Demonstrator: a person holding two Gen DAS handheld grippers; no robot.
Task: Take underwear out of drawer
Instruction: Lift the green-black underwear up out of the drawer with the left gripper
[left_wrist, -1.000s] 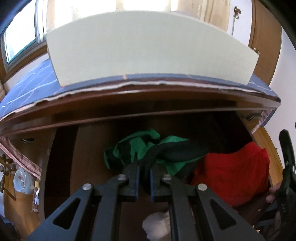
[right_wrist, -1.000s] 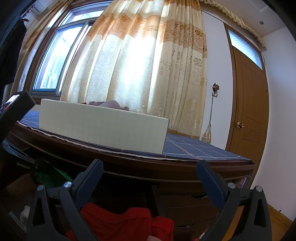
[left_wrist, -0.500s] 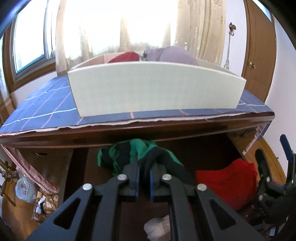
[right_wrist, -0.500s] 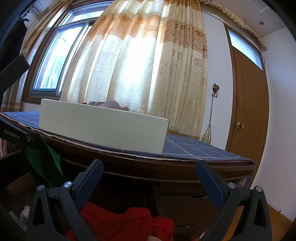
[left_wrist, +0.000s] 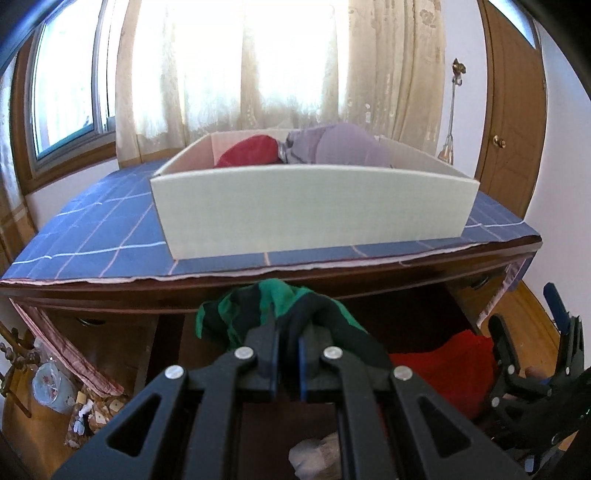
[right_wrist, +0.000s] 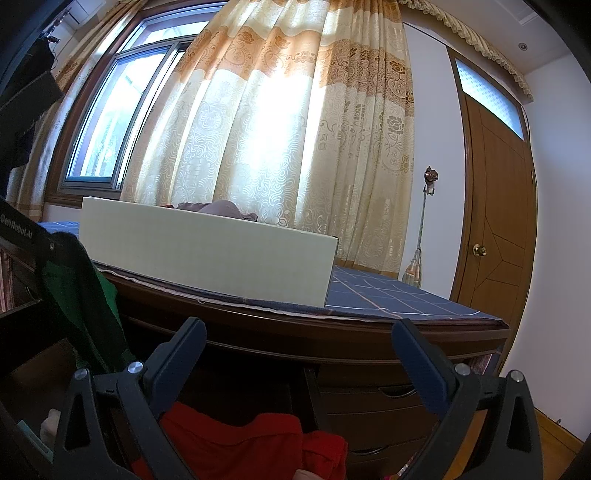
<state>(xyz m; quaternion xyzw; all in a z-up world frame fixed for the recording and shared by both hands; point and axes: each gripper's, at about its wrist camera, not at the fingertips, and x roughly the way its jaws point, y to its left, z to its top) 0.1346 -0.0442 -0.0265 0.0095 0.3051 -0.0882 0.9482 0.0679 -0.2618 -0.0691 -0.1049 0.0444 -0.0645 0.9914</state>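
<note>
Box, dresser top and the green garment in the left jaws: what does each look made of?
Box: likely matte cardboard; thin, flat, pale walls with sharp cut edges. Dresser top: dark wood with a glossy varnish, under a blue checked cloth. Green garment: soft knit fabric, crumpling limply with dark bands.

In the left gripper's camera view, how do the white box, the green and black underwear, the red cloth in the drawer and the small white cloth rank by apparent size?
1. white box
2. green and black underwear and red cloth: look alike, and the underwear is nearer the camera, so unranked
3. small white cloth, partly hidden
</note>
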